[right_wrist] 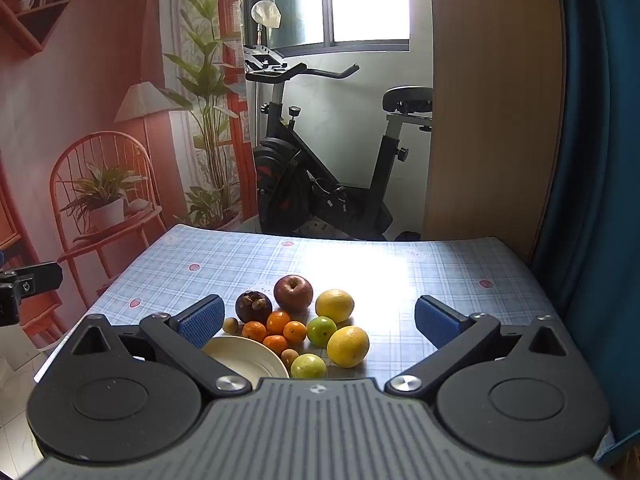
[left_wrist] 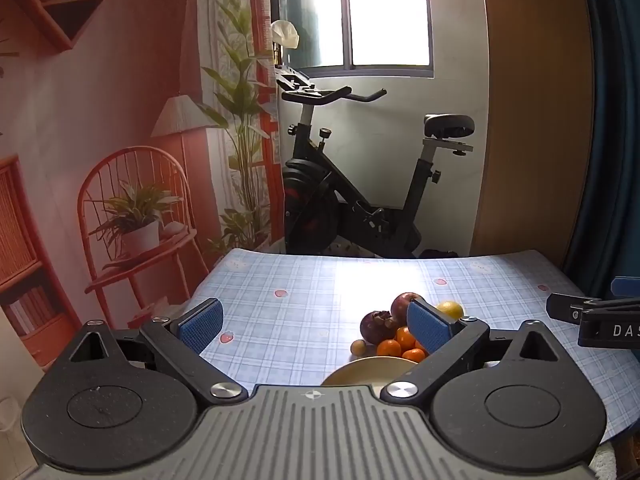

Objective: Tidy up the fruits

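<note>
Both grippers sit low over the near edge of the table, each tilted down a little. Left gripper jaws spread wide, nothing between the pads, nothing held. Right gripper likewise released, jaws fully apart, empty.

Fruit is piled on the checked tablecloth near the near edge, roughly mid-table. Cream plate lies closest, partly hidden behind the right gripper's left finger; nothing visible on it. Just beyond its rim, a cluster of small oranges, touching one another. Dark purple mangosteen behind them on the left, red apple just beside it toward the far edge. Yellow lemon right of the apple. Green lime and a larger yellow citrus nearer, plus a second green fruit by the plate rim. Two small brown fruits, kind unclear, at the pile's edges.

In the left wrist view the right-hand finger covers part of the pile. Exercise bike stands beyond the far edge, under the window.
</note>
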`<state>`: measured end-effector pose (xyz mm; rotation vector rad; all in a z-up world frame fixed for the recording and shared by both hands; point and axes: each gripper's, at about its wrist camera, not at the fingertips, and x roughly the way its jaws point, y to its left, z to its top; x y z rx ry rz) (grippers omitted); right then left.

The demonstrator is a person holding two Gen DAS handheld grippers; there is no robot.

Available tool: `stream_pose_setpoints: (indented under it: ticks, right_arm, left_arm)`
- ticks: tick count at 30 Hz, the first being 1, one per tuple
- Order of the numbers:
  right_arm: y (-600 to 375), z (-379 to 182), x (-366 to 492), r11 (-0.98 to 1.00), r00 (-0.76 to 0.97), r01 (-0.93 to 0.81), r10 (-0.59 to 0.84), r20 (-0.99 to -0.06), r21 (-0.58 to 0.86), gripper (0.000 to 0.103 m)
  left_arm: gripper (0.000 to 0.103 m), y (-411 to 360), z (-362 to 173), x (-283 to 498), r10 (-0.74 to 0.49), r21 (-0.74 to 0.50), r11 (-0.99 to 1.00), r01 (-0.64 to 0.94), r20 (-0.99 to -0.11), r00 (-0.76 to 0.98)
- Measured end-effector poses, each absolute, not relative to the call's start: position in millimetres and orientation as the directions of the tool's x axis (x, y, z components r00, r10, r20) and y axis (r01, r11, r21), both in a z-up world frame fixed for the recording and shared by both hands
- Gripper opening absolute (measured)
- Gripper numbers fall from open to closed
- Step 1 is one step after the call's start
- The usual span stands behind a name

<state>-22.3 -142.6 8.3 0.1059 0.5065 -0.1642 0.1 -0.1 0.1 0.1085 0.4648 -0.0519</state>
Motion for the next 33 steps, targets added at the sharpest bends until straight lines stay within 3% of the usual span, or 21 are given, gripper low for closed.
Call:
stream_pose_setpoints:
  ticks: [33]
  right_arm:
    - [-141.9, 7.5, -23.2, 0.978, 0.861, 0.203, -0.153, -0.485, 0.053, 0.103]
  left_arm:
    - [0.1, 0.3, 0.8, -6.0, -0.045, 0.106, 0.99, 0.098, -0.415, 0.908]
